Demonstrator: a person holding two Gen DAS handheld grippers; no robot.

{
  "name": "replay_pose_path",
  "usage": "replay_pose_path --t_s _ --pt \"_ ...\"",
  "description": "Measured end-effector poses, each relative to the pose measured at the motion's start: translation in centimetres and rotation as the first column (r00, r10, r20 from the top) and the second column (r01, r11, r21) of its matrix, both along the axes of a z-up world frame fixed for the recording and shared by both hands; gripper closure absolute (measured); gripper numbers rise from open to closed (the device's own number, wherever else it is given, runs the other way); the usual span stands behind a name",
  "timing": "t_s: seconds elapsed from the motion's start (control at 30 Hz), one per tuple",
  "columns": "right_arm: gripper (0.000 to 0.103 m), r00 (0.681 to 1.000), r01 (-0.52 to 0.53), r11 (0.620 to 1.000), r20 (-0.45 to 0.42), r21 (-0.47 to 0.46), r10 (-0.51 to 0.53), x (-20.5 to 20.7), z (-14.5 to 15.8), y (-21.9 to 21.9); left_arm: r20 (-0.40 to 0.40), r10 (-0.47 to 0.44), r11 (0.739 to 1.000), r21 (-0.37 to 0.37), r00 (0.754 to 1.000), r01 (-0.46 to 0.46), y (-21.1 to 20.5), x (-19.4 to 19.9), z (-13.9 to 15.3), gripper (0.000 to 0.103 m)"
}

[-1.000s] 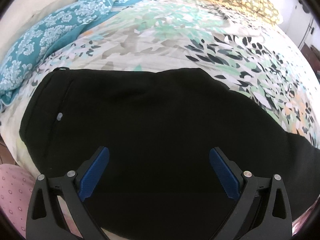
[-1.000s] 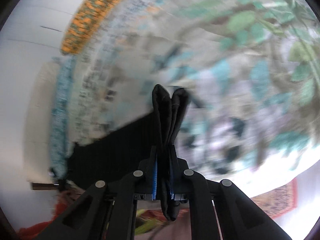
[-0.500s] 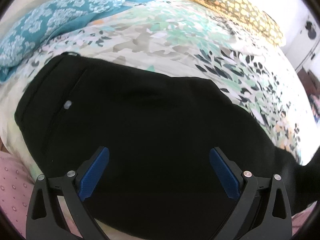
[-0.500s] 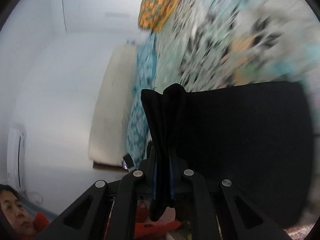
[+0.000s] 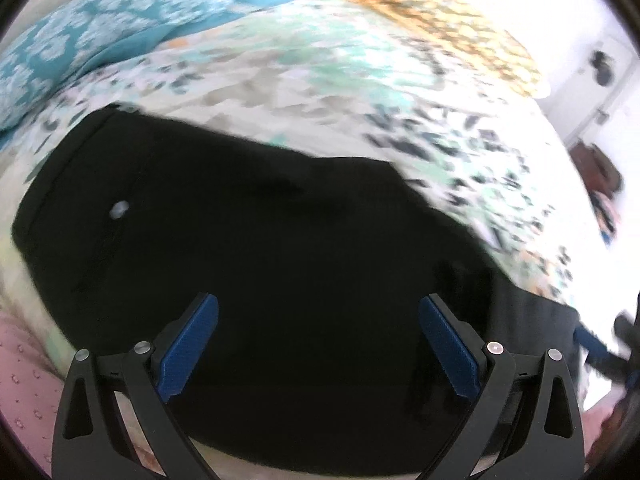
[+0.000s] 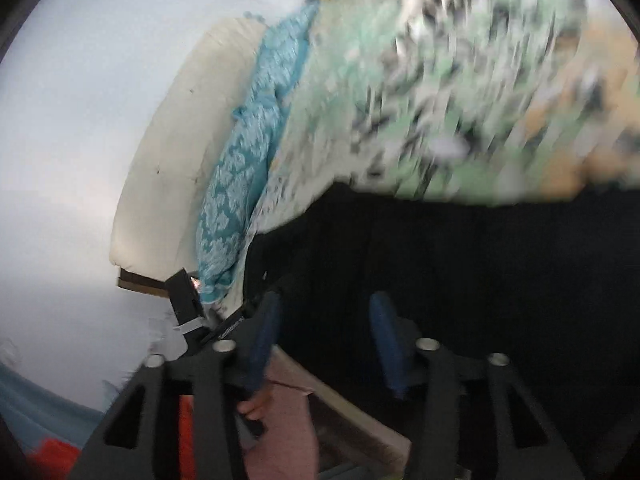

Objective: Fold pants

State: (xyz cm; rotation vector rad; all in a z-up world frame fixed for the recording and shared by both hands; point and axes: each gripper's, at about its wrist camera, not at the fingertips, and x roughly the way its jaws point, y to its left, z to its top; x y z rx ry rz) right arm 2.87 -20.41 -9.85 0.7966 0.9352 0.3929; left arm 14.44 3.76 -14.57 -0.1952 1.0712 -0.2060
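Nearest in the left wrist view, the left gripper (image 5: 318,344) hangs with its blue-padded jaws spread wide over the black fabric pants (image 5: 240,248), gripping nothing; whether the pads touch the cloth cannot be told. The pants lie flat on a leaf-patterned green, black and white bedspread (image 5: 360,80), at its near edge. Their long axis runs across this view: the waistband end, with a small pale button (image 5: 119,210), points left, and the cloth narrows toward the lower right, where a doubled layer lies on top. At that right edge a blurred bit of the right gripper (image 5: 600,350) shows, something only this view gives. Farther back lie a teal pillow with a white floral print (image 5: 100,40) and an orange-and-dark patterned pillow (image 5: 448,40), then a white wall.

In the right wrist view, the right gripper (image 6: 328,344) is opening, its blue pads parted above the dark cloth (image 6: 460,280) and no longer pinching any fold; the picture is motion-blurred, so contact cannot be judged. This view alone shows, low at the left, a person's fingers (image 6: 256,402) around a black handle, a pink floor covering (image 6: 288,432), a cream padded headboard (image 6: 192,140) behind the teal pillow, and something red-orange (image 6: 52,456) at the lower left.
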Motion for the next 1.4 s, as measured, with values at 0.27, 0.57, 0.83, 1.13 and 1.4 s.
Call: replay_pose_path --t_s 0.27,0.57,0.83,1.13,1.4 --pt "0.026 0.965 0.259 0.922 0.126 -0.288 -0.231 -10.5 2.5 -7.8 0.03 -0.363 0.931 -0.015 0.931 0.364 -9.0 -3.3 1.0 0.025" --pt "0.026 0.908 0.416 0.875 0.165 -0.246 -0.385 -13.7 2.7 -12.1 -0.085 -0.431 0.9 0.036 0.898 0.435 -12.6 -2.7 -1.8 0.094" --pt "0.026 0.928 0.371 0.872 0.152 -0.319 -0.34 -13.3 2.2 -11.0 -0.036 -0.362 0.932 0.01 0.931 0.363 -8.9 -3.3 1.0 0.096" --pt "0.026 0.992 0.093 0.871 0.117 -0.483 -0.041 -9.5 1.0 -4.1 -0.079 -0.329 0.937 0.095 0.941 0.336 -7.5 -2.4 -1.3 0.095" --pt "0.023 0.99 -0.123 0.858 -0.12 -0.499 0.072 -6.5 -4.9 -1.1 -0.084 -0.29 0.953 0.069 0.953 0.296 -6.2 -2.1 -1.2 0.073"
